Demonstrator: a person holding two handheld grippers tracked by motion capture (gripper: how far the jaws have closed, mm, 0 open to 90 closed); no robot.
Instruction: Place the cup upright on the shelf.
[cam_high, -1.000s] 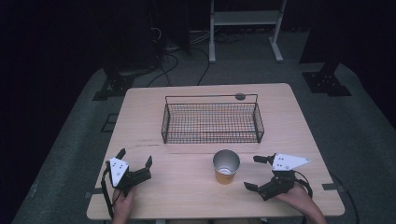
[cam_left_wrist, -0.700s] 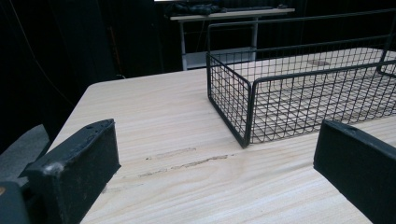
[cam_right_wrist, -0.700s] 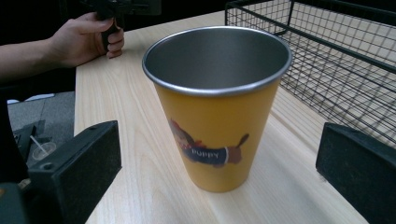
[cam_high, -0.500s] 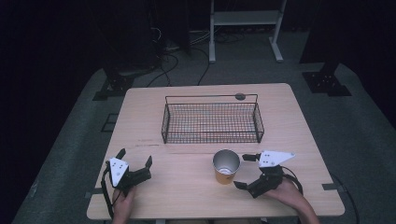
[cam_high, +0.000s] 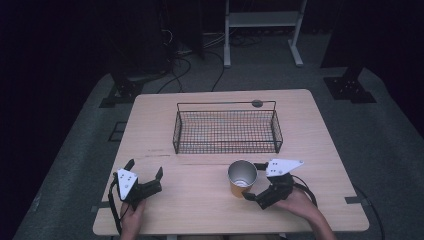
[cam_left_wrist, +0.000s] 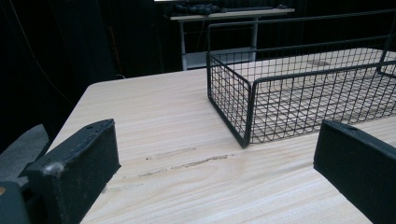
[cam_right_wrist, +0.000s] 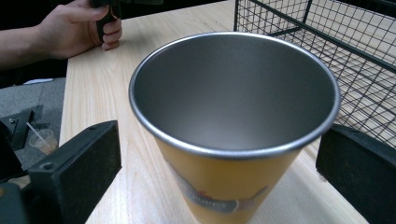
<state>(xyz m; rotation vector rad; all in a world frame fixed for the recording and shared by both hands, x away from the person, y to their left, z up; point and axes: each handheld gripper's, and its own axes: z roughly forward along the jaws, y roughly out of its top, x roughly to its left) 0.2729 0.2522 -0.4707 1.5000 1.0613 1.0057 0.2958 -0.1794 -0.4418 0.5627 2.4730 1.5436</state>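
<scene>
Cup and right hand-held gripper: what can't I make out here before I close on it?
- Cup: its base and the lower print are cut off by the bottom edge of the right gripper view; the print is too small in the high view.
- Right hand-held gripper: whether its jaws touch the cup wall, since the rim hides the gap.
- Basket: its far right end is cut off in the left gripper view.
</scene>
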